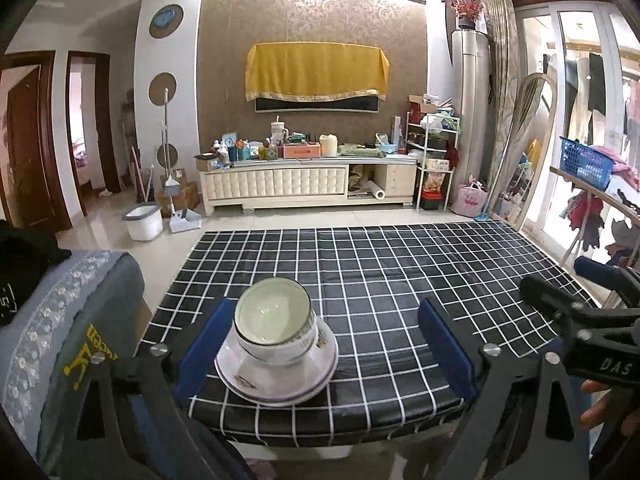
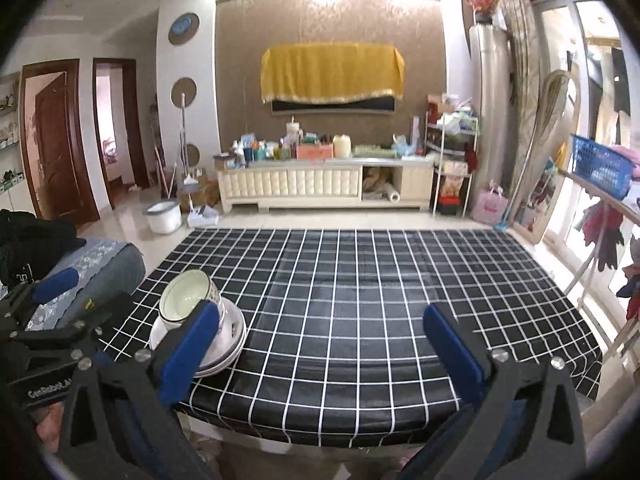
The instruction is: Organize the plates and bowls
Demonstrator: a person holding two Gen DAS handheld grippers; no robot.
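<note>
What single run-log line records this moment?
left gripper: open, empty | right gripper: open, empty | bowls: stacked on plates | table: near left edge

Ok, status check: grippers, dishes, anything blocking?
Left gripper open, empty. Right gripper open, empty. Bowls nested on stacked plates, near left corner of checked table. Nothing blocking.

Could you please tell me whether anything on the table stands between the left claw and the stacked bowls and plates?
Nothing visible does. The left claw is open, and the stack of bowls on plates sits on the checked tablecloth between its blue fingers, nearer the left one, with no contact visible. The cloth around the stack is bare.
</note>
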